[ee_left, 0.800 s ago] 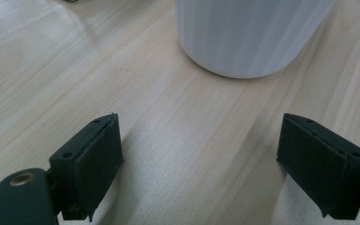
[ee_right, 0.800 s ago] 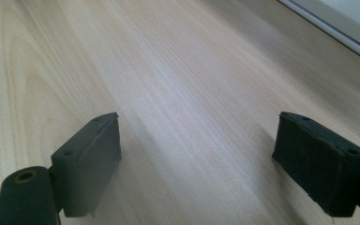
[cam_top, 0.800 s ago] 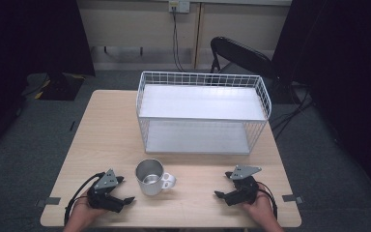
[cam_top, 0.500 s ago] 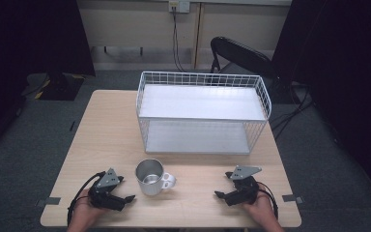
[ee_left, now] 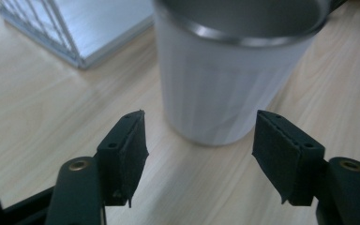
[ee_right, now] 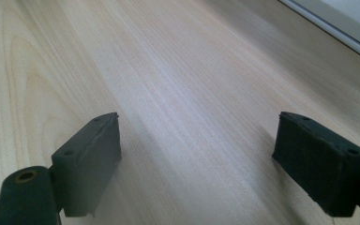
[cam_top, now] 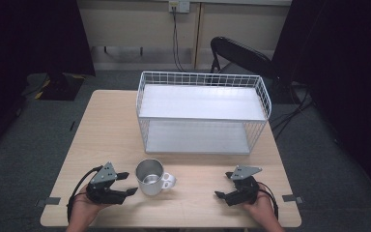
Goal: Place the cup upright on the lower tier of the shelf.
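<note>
A: Left gripper [cam_top: 125, 184]? 
B: Jaws wide apart, holding nothing; steel mug [cam_top: 150, 177] stands upright just ahead of its tips, not touching.

A: Right gripper [cam_top: 223, 188]? 
B: Jaws spread wide, bare table [ee_right: 178, 70] between; wire basket [cam_top: 200, 112] beyond.

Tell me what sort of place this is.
Likely a lab or studio set up for recording: dark curtains at the sides, a lone wooden table on grey carpet, a folding chair behind.

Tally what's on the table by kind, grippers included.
Steel mug with handle: 1
White wire two-shelf rack: 1
Black hand-held grippers, left and right: 2
Total: 4
</note>
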Tool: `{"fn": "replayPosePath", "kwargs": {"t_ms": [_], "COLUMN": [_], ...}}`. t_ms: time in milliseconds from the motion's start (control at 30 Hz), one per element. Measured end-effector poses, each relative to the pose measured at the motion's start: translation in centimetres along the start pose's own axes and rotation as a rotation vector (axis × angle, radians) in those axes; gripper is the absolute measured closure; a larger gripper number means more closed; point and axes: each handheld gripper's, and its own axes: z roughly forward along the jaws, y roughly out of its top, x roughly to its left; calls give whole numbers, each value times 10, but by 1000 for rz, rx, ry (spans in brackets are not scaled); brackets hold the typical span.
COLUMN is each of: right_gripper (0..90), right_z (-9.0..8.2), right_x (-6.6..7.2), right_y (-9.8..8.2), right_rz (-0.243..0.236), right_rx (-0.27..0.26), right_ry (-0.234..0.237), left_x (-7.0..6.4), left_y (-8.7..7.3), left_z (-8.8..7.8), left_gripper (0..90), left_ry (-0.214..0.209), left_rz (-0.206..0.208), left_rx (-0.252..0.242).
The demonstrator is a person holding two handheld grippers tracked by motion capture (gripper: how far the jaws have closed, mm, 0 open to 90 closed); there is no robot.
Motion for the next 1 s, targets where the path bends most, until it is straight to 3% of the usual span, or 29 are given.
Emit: {"fn": "replayPosePath", "kwargs": {"t_ms": [200, 667, 833, 1000], "right_gripper": [143, 143, 143, 143], "right_z": [0, 0, 0, 0], "right_x": [0, 1, 1, 1], "right_y": [0, 0, 0, 0], "right_rz": [1, 5, 5, 7], "right_rx": [0, 0, 0, -1], "right_ry": [-1, -4, -5, -7], "left_x": [-11, -21, -30, -35], "left_y": [14, 38, 49, 54], "left_z": [-6, -20, -16, -5], "left_gripper": [367, 368, 366, 368], "left_ry": [-35, -79, -111, -125], "left_rz": [41, 73, 112, 146], "left_rx": [-28, -87, -84, -47]}}
